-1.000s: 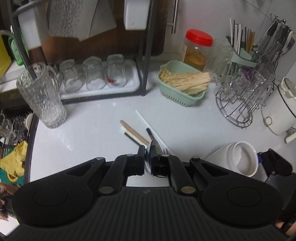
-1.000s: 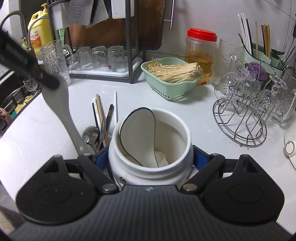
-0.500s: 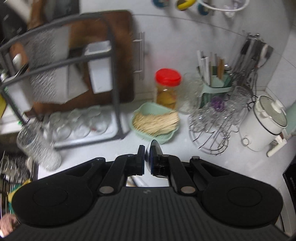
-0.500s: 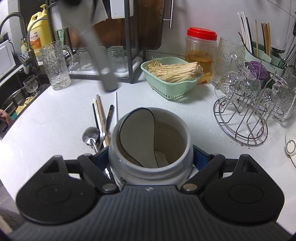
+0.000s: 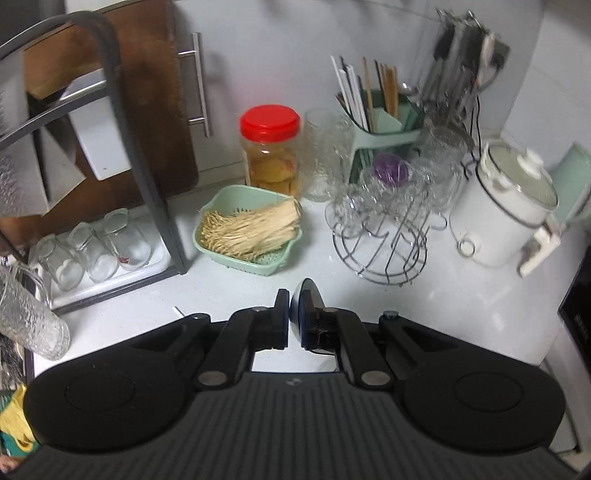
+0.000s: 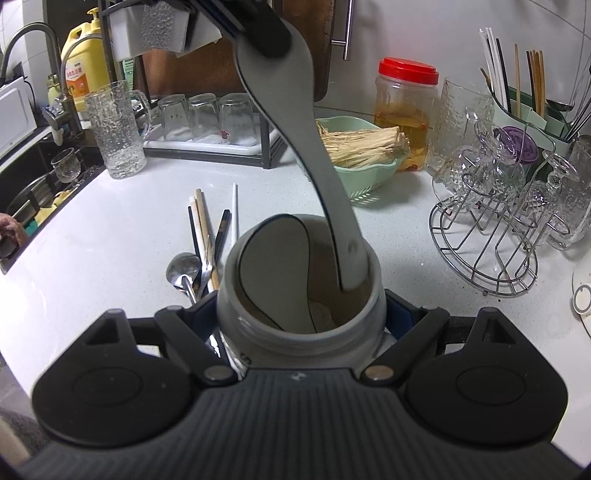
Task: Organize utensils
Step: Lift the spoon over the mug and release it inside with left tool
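My right gripper [image 6: 301,317] is shut on a white ceramic jar [image 6: 295,343] standing on the counter. A grey ceramic spoon [image 6: 273,266] leans inside the jar, bowl up. My left gripper [image 5: 293,314] is shut on a second grey spoon [image 5: 298,312], seen edge-on between its fingers. In the right wrist view the left gripper [image 6: 258,26] hangs at the top, gripping the second spoon [image 6: 314,147] by its wide end. The narrow end reaches down inside the jar's mouth. Loose chopsticks [image 6: 207,236] and a metal spoon [image 6: 183,271] lie on the counter left of the jar.
A green basket [image 6: 365,173] of pale sticks, a red-lidded jar [image 6: 406,99], a wire glass rack [image 6: 491,236] and a green utensil holder [image 5: 384,125] stand behind. A glass mug [image 6: 116,133] and a dish rack [image 6: 207,122] are at the left, by the sink [image 6: 33,192]. A white cooker [image 5: 506,206] stands at the right.
My left gripper has carried its spoon from the left side up and over to the jar, so the spoon's narrow end now sits in the jar's mouth. The right gripper and jar kept still.
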Motion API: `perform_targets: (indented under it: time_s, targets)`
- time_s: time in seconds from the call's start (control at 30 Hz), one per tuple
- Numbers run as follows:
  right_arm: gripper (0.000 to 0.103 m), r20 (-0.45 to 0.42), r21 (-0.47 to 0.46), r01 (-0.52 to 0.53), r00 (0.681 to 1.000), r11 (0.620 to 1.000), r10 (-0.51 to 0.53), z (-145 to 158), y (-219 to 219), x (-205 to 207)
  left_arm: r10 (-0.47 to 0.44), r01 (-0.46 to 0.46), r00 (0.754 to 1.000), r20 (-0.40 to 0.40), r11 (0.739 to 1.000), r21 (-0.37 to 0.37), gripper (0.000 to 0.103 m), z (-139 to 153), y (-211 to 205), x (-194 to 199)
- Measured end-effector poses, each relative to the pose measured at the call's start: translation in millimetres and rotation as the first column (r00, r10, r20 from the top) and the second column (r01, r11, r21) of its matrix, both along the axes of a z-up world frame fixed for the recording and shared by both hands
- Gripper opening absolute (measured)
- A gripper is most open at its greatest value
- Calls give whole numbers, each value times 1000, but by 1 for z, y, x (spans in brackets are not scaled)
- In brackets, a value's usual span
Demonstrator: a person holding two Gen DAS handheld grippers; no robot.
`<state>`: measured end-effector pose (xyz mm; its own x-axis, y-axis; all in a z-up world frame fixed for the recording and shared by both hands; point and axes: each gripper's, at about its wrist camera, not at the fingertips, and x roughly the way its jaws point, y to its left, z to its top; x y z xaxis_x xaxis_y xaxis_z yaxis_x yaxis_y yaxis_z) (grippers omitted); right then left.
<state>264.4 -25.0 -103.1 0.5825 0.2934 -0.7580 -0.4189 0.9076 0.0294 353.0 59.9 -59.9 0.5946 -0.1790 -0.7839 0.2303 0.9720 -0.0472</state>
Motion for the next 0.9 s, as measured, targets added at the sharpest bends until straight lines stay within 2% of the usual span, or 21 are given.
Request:
perform_targets:
  time_s: [0.27, 0.47, 0.67, 0.9]
  targets:
    - [91, 7, 6, -3, 1000, 1000, 3, -1, 0, 1, -87, 90, 994, -73, 996, 29, 7, -14, -24, -2]
    - [91, 10, 4, -13, 1000, 1000, 13, -1, 2, 3, -181, 191, 973, -141, 980, 61, 10, -26, -41, 0]
    - [91, 15, 7, -25, 1000, 1000, 25, -2, 0, 4, -212, 228, 953, -217, 972, 51, 13, -41, -47, 9]
    - [91, 49, 16, -41, 998, 999, 40, -3, -4, -2, -237, 262, 937, -256, 962, 71, 14, -53, -55, 7]
